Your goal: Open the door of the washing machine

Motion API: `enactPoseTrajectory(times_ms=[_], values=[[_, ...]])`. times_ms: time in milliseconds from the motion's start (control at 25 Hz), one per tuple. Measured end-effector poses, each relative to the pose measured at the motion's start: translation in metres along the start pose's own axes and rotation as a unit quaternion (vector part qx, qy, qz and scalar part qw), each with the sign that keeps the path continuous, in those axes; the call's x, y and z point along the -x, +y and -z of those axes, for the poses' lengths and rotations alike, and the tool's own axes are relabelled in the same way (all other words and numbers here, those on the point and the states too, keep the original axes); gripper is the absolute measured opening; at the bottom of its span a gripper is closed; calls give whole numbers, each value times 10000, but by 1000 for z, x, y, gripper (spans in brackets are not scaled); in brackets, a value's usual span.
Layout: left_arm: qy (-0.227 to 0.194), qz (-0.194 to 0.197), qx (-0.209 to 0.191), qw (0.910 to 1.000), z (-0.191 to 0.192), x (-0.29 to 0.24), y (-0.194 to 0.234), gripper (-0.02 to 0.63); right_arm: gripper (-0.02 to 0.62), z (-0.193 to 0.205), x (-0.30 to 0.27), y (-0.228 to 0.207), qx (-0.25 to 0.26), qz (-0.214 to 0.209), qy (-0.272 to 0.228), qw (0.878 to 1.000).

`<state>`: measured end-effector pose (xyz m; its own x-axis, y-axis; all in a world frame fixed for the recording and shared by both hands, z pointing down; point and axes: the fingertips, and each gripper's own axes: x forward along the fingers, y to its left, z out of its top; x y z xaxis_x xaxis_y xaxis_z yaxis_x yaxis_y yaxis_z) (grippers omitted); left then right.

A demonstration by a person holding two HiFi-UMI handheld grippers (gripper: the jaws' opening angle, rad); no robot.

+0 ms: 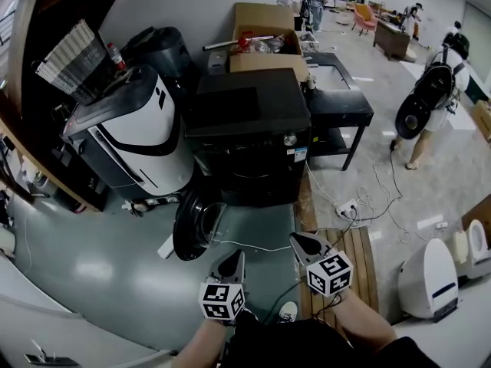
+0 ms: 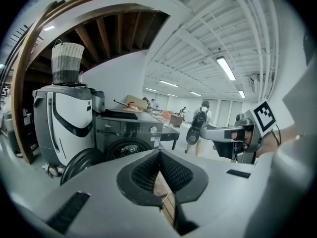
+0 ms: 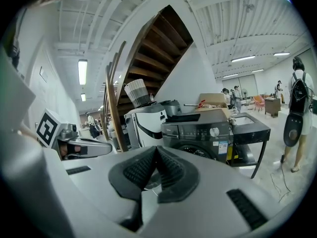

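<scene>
The dark front-loading washing machine (image 1: 249, 129) stands in the middle of the head view. Its round door (image 1: 193, 225) is swung out to the left, off the drum opening (image 1: 249, 176). My left gripper (image 1: 239, 256) and right gripper (image 1: 294, 239) hover side by side a short way in front of the machine, touching nothing. Both are shut with nothing between the jaws. In the left gripper view the machine (image 2: 126, 130) and its door (image 2: 81, 162) lie ahead of the closed tips (image 2: 159, 152). The right gripper view shows the machine (image 3: 198, 128) beyond the closed tips (image 3: 156, 150).
A white-and-black appliance (image 1: 134, 136) stands left of the washer. An open cardboard box (image 1: 265, 41) sits behind it and a black table (image 1: 337, 102) to its right. Cables and a power strip (image 1: 349, 205) lie on the floor by a wooden pallet (image 1: 360, 259). A person with a backpack (image 1: 433, 98) stands at right.
</scene>
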<state>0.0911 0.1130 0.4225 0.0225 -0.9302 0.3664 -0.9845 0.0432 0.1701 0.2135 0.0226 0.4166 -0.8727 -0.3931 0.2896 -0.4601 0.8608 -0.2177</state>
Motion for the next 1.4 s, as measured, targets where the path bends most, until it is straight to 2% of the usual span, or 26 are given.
enactPoseTrajectory(times_ms=[400,1400], values=[[21,-193,62,9998,4,21,18,18,17,5,-11,26,-64,-182,60,9998],[-46,-175,63,9998,-5,15,17,18,17,5,-12,15,-154,-121,76,9998]])
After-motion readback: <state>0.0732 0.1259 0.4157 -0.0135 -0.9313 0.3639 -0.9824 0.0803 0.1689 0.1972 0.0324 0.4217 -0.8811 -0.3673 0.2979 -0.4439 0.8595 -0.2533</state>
